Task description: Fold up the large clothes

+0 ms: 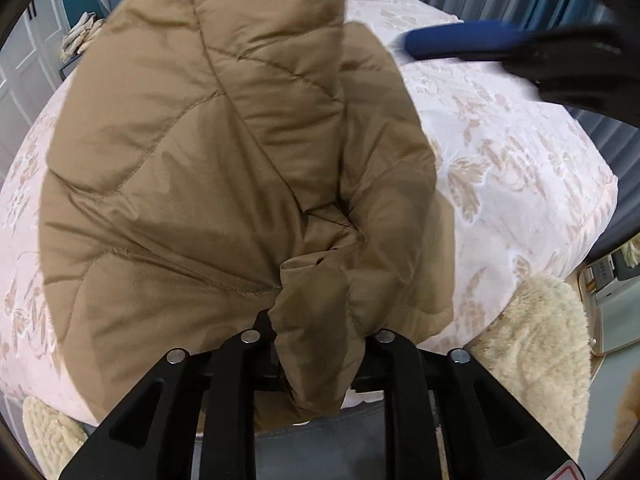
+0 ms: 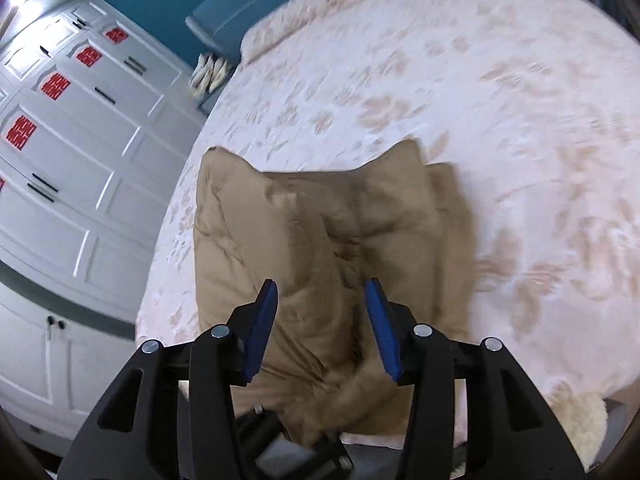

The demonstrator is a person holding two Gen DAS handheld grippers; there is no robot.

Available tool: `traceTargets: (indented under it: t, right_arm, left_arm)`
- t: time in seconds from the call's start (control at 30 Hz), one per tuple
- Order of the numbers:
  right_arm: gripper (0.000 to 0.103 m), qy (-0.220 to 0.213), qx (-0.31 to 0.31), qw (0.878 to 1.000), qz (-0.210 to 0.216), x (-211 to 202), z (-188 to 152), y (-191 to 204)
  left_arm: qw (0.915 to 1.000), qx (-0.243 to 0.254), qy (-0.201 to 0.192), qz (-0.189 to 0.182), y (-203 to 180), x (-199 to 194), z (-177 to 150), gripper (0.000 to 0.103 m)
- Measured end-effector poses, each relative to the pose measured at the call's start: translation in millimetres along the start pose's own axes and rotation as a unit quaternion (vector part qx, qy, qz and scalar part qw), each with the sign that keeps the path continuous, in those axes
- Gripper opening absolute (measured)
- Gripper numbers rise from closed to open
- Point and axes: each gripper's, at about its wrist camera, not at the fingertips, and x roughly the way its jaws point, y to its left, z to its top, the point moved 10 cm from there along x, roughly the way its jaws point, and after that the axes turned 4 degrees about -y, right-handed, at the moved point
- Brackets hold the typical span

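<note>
Left tool (image 1: 316,344) clenched on bunched hem of tan quilted jacket (image 1: 224,168); right tool (image 2: 320,320) released above it. Puffy, light, slippery; best pinched at seams, on bed (image 2: 500,120).

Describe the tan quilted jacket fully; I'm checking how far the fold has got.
The tan jacket is a puffy, matte-woven coat with stitched quilting lines. It lies on the floral bedspread near the bed's edge, gathered into a rough rectangle with two corners poking up at the far side. The left gripper is shut on a bunched fold, lifting it. The right gripper hangs open above it, not touching.
</note>
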Motion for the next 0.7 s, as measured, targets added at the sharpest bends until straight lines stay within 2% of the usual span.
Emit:
traceTargets:
  t: [0.03,0.1,0.17,0.27,0.33,0.4,0.43,0.57,0.63,0.7]
  right_arm:
    - [0.043,0.013,0.002,1.000,0.002,10,1,2]
    - [0.020,0.044,0.009,0.999,0.022,32,-1,7]
    - [0.008,0.056,0.005,0.998,0.022,39,-4,10]
    - [0.004,0.042,-0.025,0.999,-0.008,37,-2,8]
    - [0.002,0.026,-0.040,0.998,-0.034,28,1,1]
    - [0.002,0.010,-0.054,0.996,-0.065,18,2,-9]
    - [0.002,0.004,-0.061,0.995,-0.082,12,1,-16]
    - [0.002,-0.006,-0.075,0.988,-0.136,3,-4,-42]
    - [0.001,-0.009,-0.081,0.982,-0.168,2,-6,-57]
    - [0.000,-0.006,-0.081,0.976,-0.201,4,-9,-74]
  left_arm:
    - [1.0000,-0.001,-0.006,-0.005,0,-7,2,0.023]
    - [0.9998,-0.004,-0.013,-0.015,2,-18,3,0.026]
    - [0.9989,-0.022,-0.015,-0.038,10,-36,1,0.030]
    - [0.9925,-0.078,-0.023,-0.090,30,-72,0,0.036]
    - [0.9859,-0.120,-0.048,-0.106,52,-99,6,0.037]
    - [0.9830,-0.143,-0.076,-0.086,77,-117,16,0.039]
    - [0.9827,-0.153,-0.091,-0.052,98,-124,26,0.039]
    - [0.9826,-0.153,-0.101,0.033,139,-117,59,0.039]
    - [0.9824,-0.152,-0.094,0.053,142,-102,74,0.039]
    - [0.9842,-0.148,-0.085,0.048,134,-85,83,0.039]
